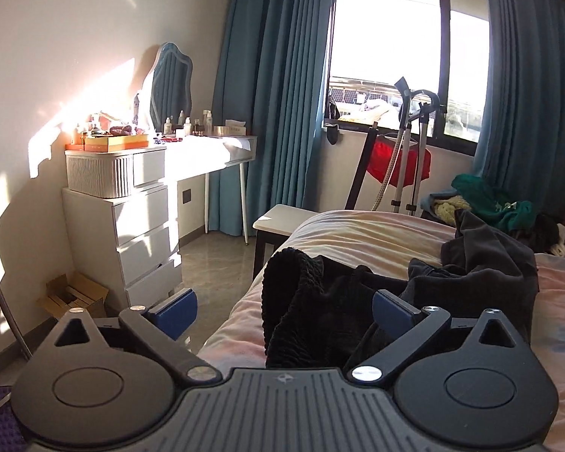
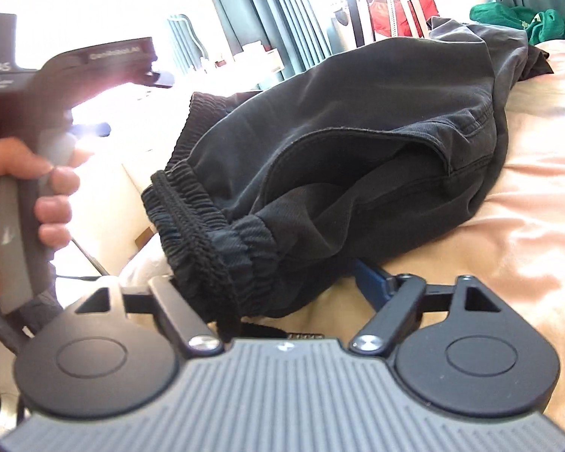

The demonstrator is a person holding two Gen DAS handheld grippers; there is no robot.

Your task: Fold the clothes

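A pair of dark grey-black trousers (image 2: 358,120) with a black elastic waistband (image 2: 207,233) lies crumpled on the bed (image 2: 527,226). In the left wrist view the same trousers (image 1: 358,301) sit at the bed's near corner. My left gripper (image 1: 284,307) is open, its blue pads (image 1: 177,309) spread wide on either side of the waistband, not touching it. My right gripper (image 2: 275,282) is open with the waistband bunched between its spread fingers; the left fingertip is hidden by cloth. The left gripper's handle (image 2: 37,143), held by a hand, shows in the right wrist view.
A white dresser and vanity table (image 1: 132,203) with bottles and a mirror stand left of the bed. A small stool (image 1: 278,222) is at the bed's foot. Teal curtains (image 1: 267,94), a garment steamer (image 1: 410,150) and a green clothes pile (image 1: 497,199) are behind.
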